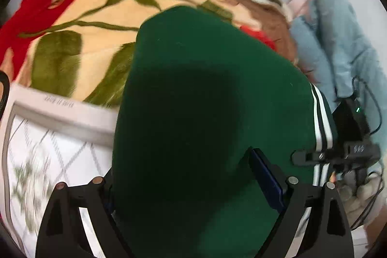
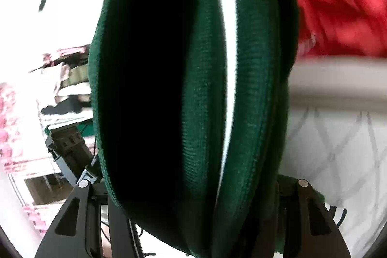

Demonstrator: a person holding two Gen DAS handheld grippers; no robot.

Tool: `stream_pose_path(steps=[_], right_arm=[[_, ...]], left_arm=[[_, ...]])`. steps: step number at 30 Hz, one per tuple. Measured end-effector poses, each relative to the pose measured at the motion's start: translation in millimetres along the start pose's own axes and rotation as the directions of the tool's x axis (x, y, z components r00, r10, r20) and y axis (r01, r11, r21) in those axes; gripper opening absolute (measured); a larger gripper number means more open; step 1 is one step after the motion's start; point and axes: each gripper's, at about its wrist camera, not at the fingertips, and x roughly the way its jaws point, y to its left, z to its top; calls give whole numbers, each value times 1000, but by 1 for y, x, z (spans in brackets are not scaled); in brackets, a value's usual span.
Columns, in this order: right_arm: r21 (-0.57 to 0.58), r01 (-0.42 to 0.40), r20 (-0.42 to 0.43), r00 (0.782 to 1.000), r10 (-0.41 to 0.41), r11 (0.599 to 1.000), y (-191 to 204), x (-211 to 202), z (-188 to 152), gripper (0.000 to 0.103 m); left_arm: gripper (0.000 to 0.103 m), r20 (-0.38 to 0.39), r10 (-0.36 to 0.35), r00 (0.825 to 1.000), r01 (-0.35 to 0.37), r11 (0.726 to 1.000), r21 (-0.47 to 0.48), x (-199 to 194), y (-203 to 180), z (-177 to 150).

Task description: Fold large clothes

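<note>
One dark green garment [image 1: 193, 100] with white stripes fills the centre of both views, bunched between the fingers of two grippers: the left gripper [image 1: 193, 197] and the right gripper [image 2: 191, 185] are each clamped on it. One floral blanket [image 1: 79, 23] is seen upper left.

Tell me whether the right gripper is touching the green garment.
Touching. The right wrist view shows thick folds of the green garment bunched between the right gripper fingers, filling the gap from one to the other.
</note>
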Motion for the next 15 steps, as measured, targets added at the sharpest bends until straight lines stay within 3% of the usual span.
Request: stream_pose_path(steps=[3, 5, 7, 9, 12, 14, 15], right_arm=[[37, 55, -18, 998, -54, 998, -5, 20, 43, 58], [23, 90, -39, 995, -89, 996, -7, 22, 53, 67], [-23, 188, -38, 981, -189, 982, 14, 38, 16, 76], [-58, 287, -3, 958, -288, 956, 26, 35, 4, 85], [-104, 490, 135, 869, -475, 866, 49, 23, -21, 98], [-104, 620, 229, 776, -587, 778, 86, 35, -55, 103], [-100, 668, 262, 732, -628, 737, 118, 46, -55, 103]], left_arm=[[91, -51, 61, 997, -60, 998, 15, 32, 14, 9], [94, -73, 61, 995, -60, 998, 19, 38, 19, 7], [94, -78, 61, 995, -58, 998, 36, 32, 17, 1], [94, -73, 93, 993, -90, 995, 45, 22, 9, -9], [95, -42, 175, 984, -173, 984, 50, 2, -3, -23], [99, -17, 256, 966, -255, 965, 59, -10, -15, -31], [100, -3, 291, 957, -290, 955, 64, -19, -20, -38]])
